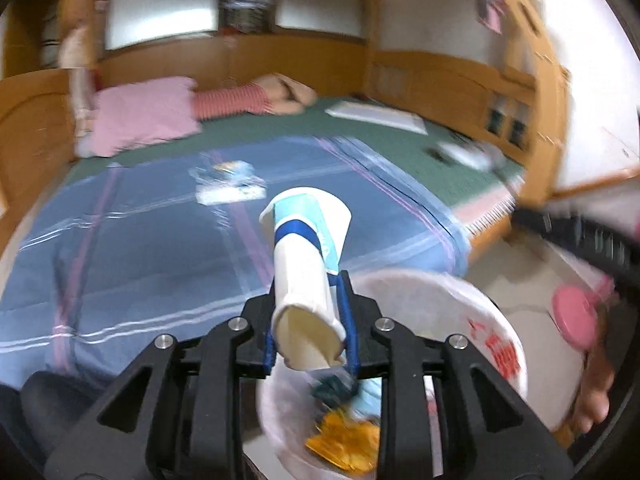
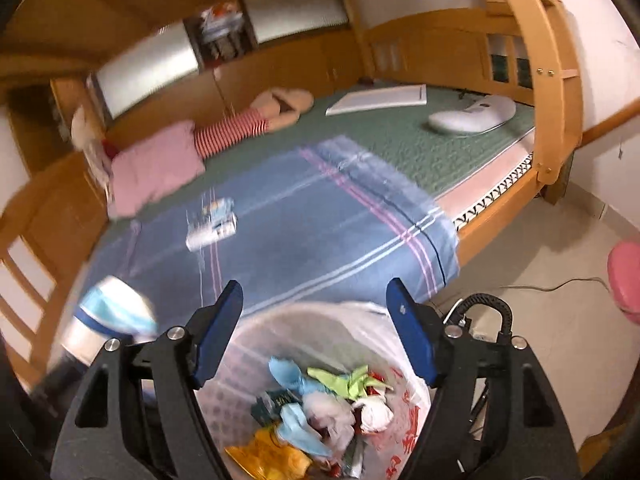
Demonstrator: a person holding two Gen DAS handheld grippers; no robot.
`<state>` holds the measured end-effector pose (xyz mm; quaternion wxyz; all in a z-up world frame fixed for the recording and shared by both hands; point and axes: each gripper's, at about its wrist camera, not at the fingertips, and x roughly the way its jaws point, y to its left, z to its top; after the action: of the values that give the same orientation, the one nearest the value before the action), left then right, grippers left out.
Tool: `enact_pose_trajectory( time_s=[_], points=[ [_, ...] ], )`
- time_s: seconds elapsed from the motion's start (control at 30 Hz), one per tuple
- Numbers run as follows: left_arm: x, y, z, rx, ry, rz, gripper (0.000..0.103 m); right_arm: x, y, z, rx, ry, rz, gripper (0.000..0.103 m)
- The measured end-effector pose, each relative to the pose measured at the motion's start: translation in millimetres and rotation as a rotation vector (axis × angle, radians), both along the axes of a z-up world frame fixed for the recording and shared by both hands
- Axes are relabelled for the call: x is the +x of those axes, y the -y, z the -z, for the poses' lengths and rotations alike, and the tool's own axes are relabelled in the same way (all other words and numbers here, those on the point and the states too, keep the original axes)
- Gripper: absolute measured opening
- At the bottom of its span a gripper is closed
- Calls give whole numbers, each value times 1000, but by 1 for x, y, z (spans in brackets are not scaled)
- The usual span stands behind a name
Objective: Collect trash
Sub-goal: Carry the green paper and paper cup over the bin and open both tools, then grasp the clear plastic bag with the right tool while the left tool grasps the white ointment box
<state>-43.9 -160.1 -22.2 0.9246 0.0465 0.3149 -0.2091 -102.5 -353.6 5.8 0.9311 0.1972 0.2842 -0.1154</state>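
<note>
A white paper cup [image 1: 304,240] with light blue and dark blue bands lies squeezed between the blue pads of my left gripper [image 1: 308,292], which is shut on it. The cup hangs just above the rim of a white plastic trash bag [image 1: 460,308]. In the right wrist view the same cup [image 2: 108,312] shows at the lower left. My right gripper [image 2: 315,286] stands open over the trash bag [image 2: 320,340], with nothing between its fingers. The bag holds several crumpled wrappers and tissues. A blue and white wrapper [image 2: 212,224] lies on the blue striped blanket [image 2: 320,220].
The bed has a wooden frame [image 2: 556,128] and a green mat. On it lie a pink pillow [image 2: 156,168], beige slippers [image 2: 280,104], a white flat board [image 2: 380,98] and a white device [image 2: 472,114]. A pink stool [image 2: 624,276] and a cable are on the floor at right.
</note>
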Motion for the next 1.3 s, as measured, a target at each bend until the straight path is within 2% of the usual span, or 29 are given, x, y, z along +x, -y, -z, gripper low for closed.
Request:
enact_pose_trajectory(
  time_s=[0.1, 0.23, 0.3, 0.33, 0.37, 0.43, 0.57, 0.7, 0.77, 0.87, 0.93, 1.07, 1.13, 1.2, 1.3],
  points=[
    [-5, 11, 8, -31, -37, 97, 31, -6, 8, -3, 34, 42, 29, 74],
    [-14, 23, 13, -40, -42, 185, 33, -12, 18, -4, 86, 71, 59, 75],
    [-17, 29, 16, -52, -54, 228, 47, -13, 22, -4, 99, 74, 69, 75],
    [-18, 31, 17, -57, -59, 241, 69, -13, 23, -4, 106, 75, 72, 75],
    [-20, 31, 17, -57, -49, 234, 88, -13, 24, -3, 112, 76, 75, 75],
    [-23, 31, 14, -55, -9, 206, 92, -14, 25, -2, 120, 78, 80, 75],
    [-18, 24, 14, -31, 3, 168, 94, -13, 26, 0, 139, 80, 91, 77],
    [-1, 8, 12, 33, 53, 33, 94, -1, 24, 5, 160, 59, 72, 77],
    [17, -12, 11, 51, 68, -74, 94, 10, 19, 6, 168, 38, 40, 77],
    [52, -50, 14, 41, 47, -227, 94, 39, 0, 7, 160, -13, -46, 77],
    [82, -78, 21, 32, -1, -326, 94, 59, -15, 8, 151, -40, -100, 82],
    [136, -124, 31, 35, -31, -501, 94, 109, -52, 5, 152, -92, -230, 83],
    [164, -144, 35, 42, -16, -576, 94, 138, -76, 3, 138, -113, -305, 83],
    [182, -157, 40, 56, 8, -619, 95, 173, -96, 5, 130, -123, -356, 83],
    [213, -174, 54, 101, 35, -654, 95, 230, -114, 17, 127, -149, -353, 84]
  ],
)
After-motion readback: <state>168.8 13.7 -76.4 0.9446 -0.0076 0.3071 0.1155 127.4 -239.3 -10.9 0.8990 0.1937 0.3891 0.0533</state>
